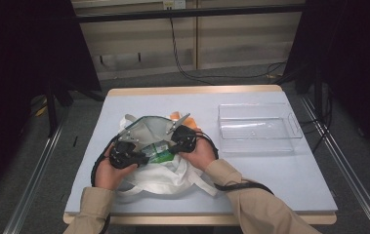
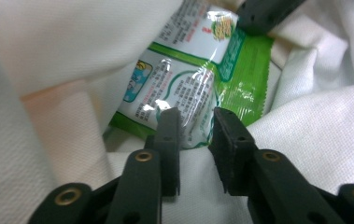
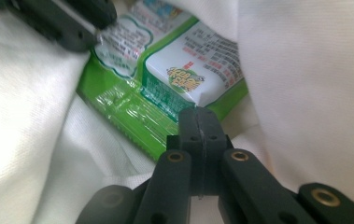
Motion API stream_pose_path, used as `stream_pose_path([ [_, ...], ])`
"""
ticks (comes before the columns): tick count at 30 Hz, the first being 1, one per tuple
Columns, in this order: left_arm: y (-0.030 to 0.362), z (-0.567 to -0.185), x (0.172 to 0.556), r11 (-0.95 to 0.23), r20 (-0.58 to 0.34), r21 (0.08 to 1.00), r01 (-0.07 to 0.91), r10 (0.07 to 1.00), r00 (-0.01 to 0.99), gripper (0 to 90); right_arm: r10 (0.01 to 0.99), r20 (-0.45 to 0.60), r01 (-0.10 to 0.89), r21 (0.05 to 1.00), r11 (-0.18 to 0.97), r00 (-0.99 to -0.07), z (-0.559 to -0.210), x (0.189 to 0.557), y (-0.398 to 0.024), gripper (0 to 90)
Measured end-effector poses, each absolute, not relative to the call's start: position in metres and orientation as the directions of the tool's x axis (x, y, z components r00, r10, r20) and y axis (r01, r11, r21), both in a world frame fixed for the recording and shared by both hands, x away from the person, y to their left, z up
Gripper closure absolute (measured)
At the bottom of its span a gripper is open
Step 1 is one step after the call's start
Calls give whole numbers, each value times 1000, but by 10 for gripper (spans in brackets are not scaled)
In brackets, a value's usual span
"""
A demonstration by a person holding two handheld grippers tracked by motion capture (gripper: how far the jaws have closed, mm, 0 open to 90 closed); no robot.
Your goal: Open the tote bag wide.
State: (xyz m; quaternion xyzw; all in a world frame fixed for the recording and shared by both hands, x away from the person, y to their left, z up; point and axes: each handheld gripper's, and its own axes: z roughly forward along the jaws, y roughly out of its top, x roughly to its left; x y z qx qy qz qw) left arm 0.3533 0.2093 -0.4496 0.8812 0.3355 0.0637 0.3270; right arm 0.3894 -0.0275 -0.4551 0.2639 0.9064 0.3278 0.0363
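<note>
- Pale blue bench under me, dark room around.
- Green snack packet lies half inside the white cloth bag.
- My left gripper has its jaws spread around the packet's end without pinching it.
- My right gripper has its jaws pressed together on the packet's edge.
- Step, I judge: drawing the packet out; next calls for a steady pull toward the clear tray.

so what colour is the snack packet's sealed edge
Bright green, on a green and white snack packet; the right gripper view shows it best.
</note>
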Motion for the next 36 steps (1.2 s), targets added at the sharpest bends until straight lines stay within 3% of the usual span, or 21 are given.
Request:
stream_pose_path([
  [4, 208, -448, 352, -574, -80, 622, 533, 631, 772, 559, 507, 123, 463, 627, 627, -853, -448, 391, -30, 900],
  [7, 207, -449, 353, -550, -78, 636, 541, 652, 754, 408, 501, 127, 457, 637, 620, -856, -445, 390, -31, 900],
  [21, 200, -446, 352, -563, -56, 652, 508, 632, 773, 332, 518, 190, 492, 681, 543, -834, -428, 389, -35, 900],
  [26, 196, -448, 352, -586, -21, 644, 491, 629, 777, 387, 505, 207, 494, 683, 538, -838, -427, 389, -35, 900],
  [34, 195, -446, 353, -586, 2, 659, 472, 628, 778, 611, 498, 194, 478, 692, 541, -845, -420, 384, -32, 900],
  [36, 195, -443, 352, -579, -8, 661, 478, 631, 776, 617, 497, 196, 476, 697, 536, -846, -419, 385, -34, 900],
])
